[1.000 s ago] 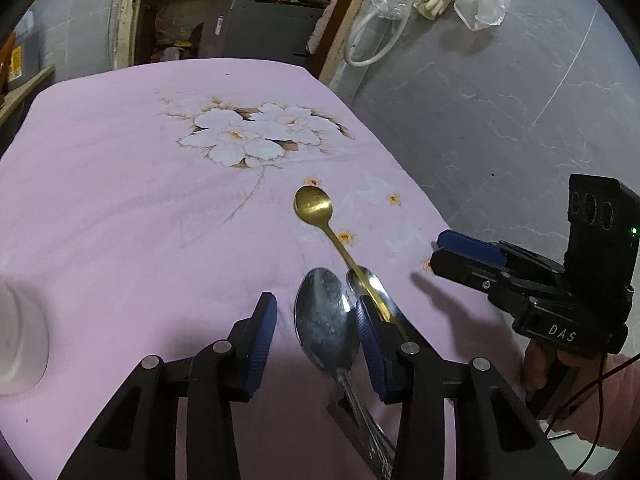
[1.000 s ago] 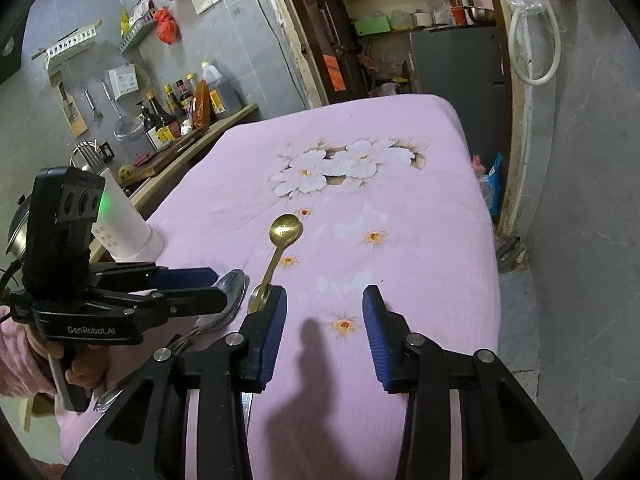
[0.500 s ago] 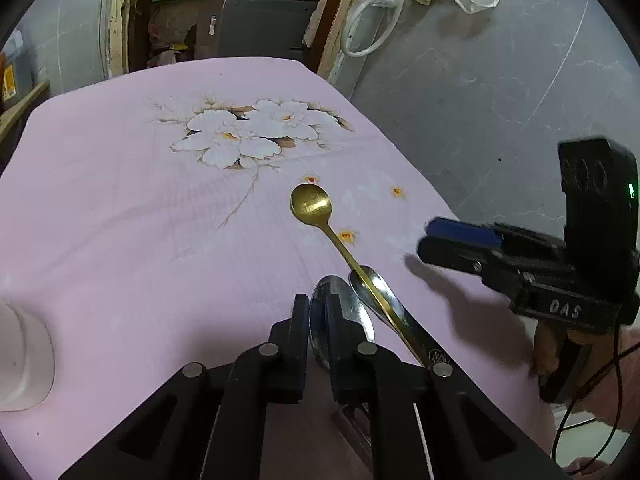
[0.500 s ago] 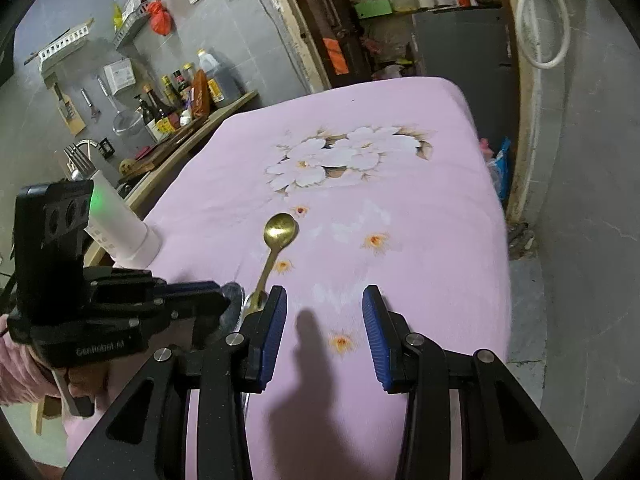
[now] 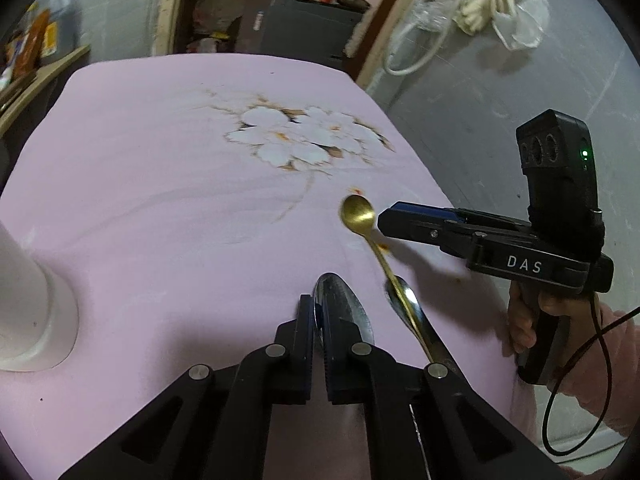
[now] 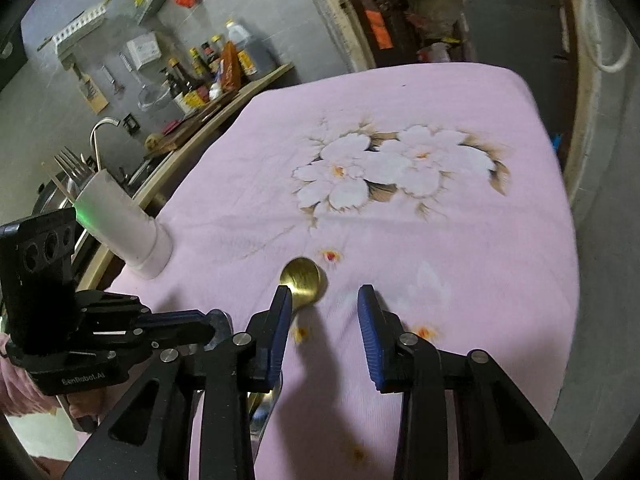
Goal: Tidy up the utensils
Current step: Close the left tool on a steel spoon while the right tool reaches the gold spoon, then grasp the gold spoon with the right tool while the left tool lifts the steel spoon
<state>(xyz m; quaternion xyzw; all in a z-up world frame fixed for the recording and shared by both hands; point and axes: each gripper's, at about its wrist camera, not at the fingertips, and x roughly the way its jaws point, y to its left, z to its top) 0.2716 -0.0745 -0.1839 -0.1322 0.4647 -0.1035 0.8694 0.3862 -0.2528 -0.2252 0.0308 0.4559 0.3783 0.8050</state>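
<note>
My left gripper [image 5: 318, 344] is shut on a large silver spoon [image 5: 344, 304], whose bowl sticks out past the fingertips above the pink cloth. A gold spoon [image 5: 358, 212] lies on the cloth to its right, its handle crossing a smaller silver spoon [image 5: 404, 300]. My right gripper [image 6: 322, 320] is open and empty; the gold spoon's bowl [image 6: 304, 276] lies just beyond its left finger. The right gripper shows in the left wrist view [image 5: 404, 218], the left gripper in the right wrist view [image 6: 176, 326]. A white utensil holder [image 6: 124, 228] with forks stands at the table's left side.
The holder's base shows at the left in the left wrist view [image 5: 28, 304]. The pink floral tablecloth [image 6: 400, 168] covers the table; its right edge drops to a grey floor. A counter with bottles [image 6: 216, 64] and a sink lies beyond the left edge.
My left gripper closed on the large silver spoon and lifted it slightly while turning left toward the holder. The right gripper moved forward toward the gold spoon's bowl and stayed open.
</note>
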